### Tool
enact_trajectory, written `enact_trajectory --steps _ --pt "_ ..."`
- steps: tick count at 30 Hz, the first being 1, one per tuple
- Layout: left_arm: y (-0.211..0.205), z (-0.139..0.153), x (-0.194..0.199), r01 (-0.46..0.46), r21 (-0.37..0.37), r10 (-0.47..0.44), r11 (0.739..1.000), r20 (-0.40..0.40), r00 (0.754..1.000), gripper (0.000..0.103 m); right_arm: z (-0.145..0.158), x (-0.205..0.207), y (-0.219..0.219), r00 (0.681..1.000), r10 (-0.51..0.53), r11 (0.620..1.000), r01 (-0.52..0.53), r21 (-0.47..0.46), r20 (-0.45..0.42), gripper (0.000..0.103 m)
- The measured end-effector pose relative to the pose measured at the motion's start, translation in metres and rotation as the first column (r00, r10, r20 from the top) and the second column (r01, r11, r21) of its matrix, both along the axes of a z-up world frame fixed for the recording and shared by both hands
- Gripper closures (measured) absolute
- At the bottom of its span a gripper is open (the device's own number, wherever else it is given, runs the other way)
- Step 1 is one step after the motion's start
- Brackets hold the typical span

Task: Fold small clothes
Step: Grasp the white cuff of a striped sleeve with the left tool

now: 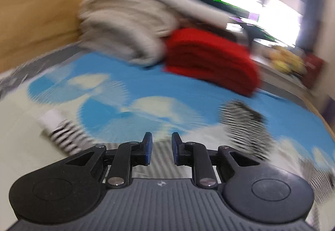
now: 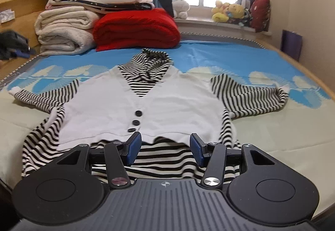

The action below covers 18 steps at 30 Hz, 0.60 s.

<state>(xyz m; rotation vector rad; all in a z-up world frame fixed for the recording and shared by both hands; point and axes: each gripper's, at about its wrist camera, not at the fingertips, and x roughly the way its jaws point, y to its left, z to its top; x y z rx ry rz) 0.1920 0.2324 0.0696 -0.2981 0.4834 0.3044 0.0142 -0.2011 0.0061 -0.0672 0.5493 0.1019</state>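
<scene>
A small striped top (image 2: 144,103) with a white vest front and three dark buttons (image 2: 136,122) lies flat on the bed (image 2: 293,126). Its hood points toward the folded blankets (image 2: 134,30) at the far end. Both sleeves (image 2: 251,99) are spread out to the sides.

The right hand-held gripper (image 2: 165,148) hangs just over the bottom hem, near the middle. Its jaws are partly open and nothing is between them.

The left hand-held gripper (image 1: 161,150) is over the bed too. Its picture is very blurry. Its jaws are close together but a gap shows, and they hold nothing. Bits of striped cloth show near it on both sides.

The top looks soft, light and floppy. It will bend and sag when lifted, so it is best pinched at an edge, like the hem corner or the end of a sleeve. The knit cloth should not slip much. The buttons are hard, so it is better to grab away from them.
</scene>
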Motion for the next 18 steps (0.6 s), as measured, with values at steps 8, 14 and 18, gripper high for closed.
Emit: enact_trajectory --steps 8,14,18 --pt "0.180 -0.060 -0.009 -0.323 -0.232 0.308 0.918 -0.100 0.946 0.059 0.008 0.014 0.009 0.999 0.051 0.999 -0.051 -0.006 -0.008 0.050" --pt "0.247 -0.115 -0.032 -0.376 -0.393 0.349 0.839 -0.140 0.926 0.039 0.002 0.034 0.015 0.996 0.060 0.998 -0.060 0.000 -0.062 0.050" --pt "0.257 -0.140 -0.036 -0.332 -0.475 0.323 0.815 -0.103 0.941 0.098 -0.003 0.043 0.018 0.992 0.061 0.997 -0.057 0.042 -0.106 0.050"
